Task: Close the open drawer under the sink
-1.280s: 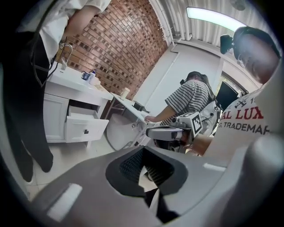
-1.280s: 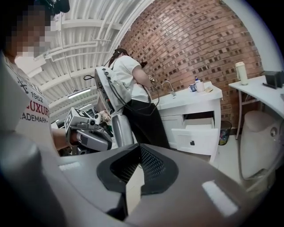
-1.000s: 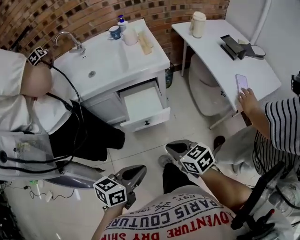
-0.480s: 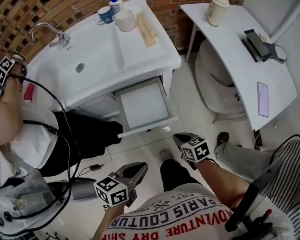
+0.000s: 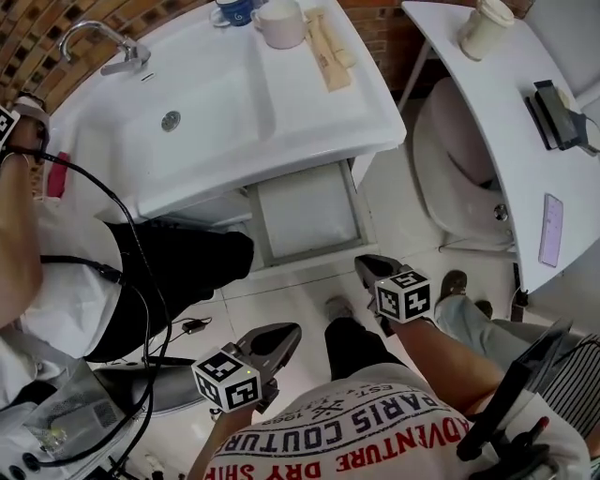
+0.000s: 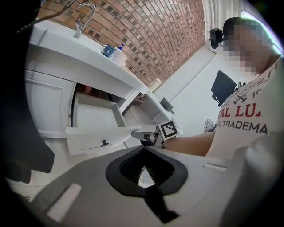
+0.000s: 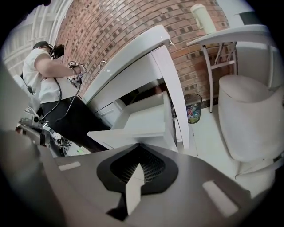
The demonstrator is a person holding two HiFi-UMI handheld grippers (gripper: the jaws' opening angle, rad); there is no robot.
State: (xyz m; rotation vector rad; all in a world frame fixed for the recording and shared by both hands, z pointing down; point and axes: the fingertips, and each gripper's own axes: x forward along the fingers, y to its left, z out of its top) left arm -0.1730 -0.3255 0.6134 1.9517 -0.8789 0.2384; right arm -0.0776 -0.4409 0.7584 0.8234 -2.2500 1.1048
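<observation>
The white drawer [image 5: 306,214] stands pulled out from under the white sink [image 5: 216,112]; its inside looks bare. My right gripper [image 5: 367,268] is shut with nothing in it, its tip just short of the drawer's front edge [image 5: 309,260]. The right gripper view has the drawer [image 7: 142,119] directly ahead of my shut right gripper [image 7: 140,150]. My left gripper [image 5: 281,337] hangs lower and further back over the floor, also shut and holding nothing. From the left gripper view, the drawer front with its small knob [image 6: 104,142] lies ahead to the left, and the right gripper [image 6: 153,135] is beside it.
A person in black trousers [image 5: 178,272] stands left of the drawer, against the sink. A rounded white seat [image 5: 459,178] and a white table [image 5: 487,103] with a phone [image 5: 550,230] stand to the right. A faucet [image 5: 98,42] and mug [image 5: 281,19] sit on the sink top.
The head view has come closer and more directly over the sink. My right gripper has moved forward to the drawer front. The left gripper has barely moved.
</observation>
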